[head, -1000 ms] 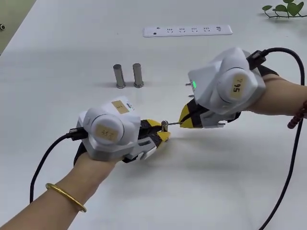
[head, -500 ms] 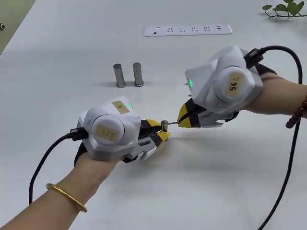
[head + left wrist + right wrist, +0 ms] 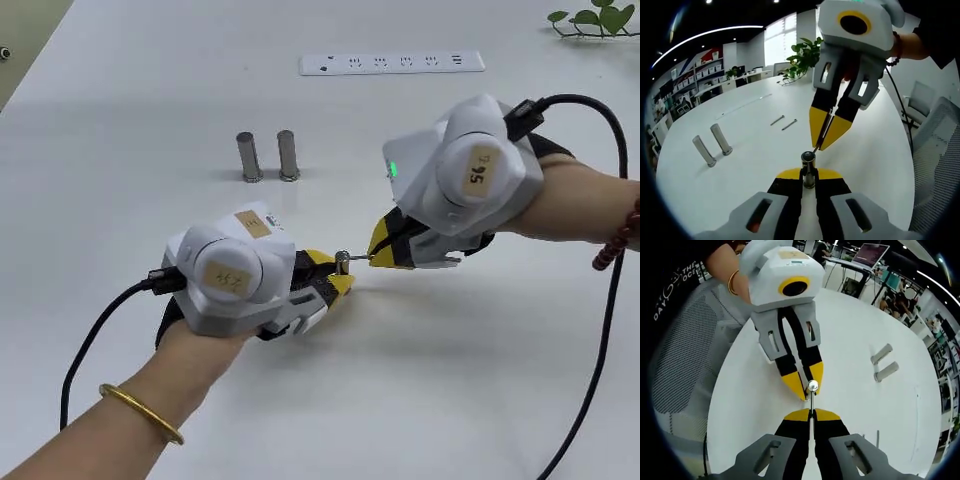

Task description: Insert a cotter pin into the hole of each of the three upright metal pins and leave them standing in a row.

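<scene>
My left gripper (image 3: 335, 275) (image 3: 808, 175) is shut on a short metal pin (image 3: 342, 263) (image 3: 808, 165), held just above the table. My right gripper (image 3: 378, 255) (image 3: 811, 415) is shut on a thin cotter pin (image 3: 820, 140) (image 3: 811, 405). The cotter pin's tip meets the metal pin's top (image 3: 812, 385); whether it is inside the hole I cannot tell. Two more metal pins (image 3: 248, 158) (image 3: 288, 156) stand upright side by side behind the left gripper, also seen as pins (image 3: 705, 151) (image 3: 721, 139) in the left gripper view.
Two spare cotter pins (image 3: 777, 120) (image 3: 789, 124) lie on the white table (image 3: 420, 380). A white power strip (image 3: 392, 63) lies at the far edge, with a plant (image 3: 595, 18) at the far right. Cables trail from both grippers.
The right gripper has rolled slightly and edged left toward the held metal pin. The left gripper has barely moved.
</scene>
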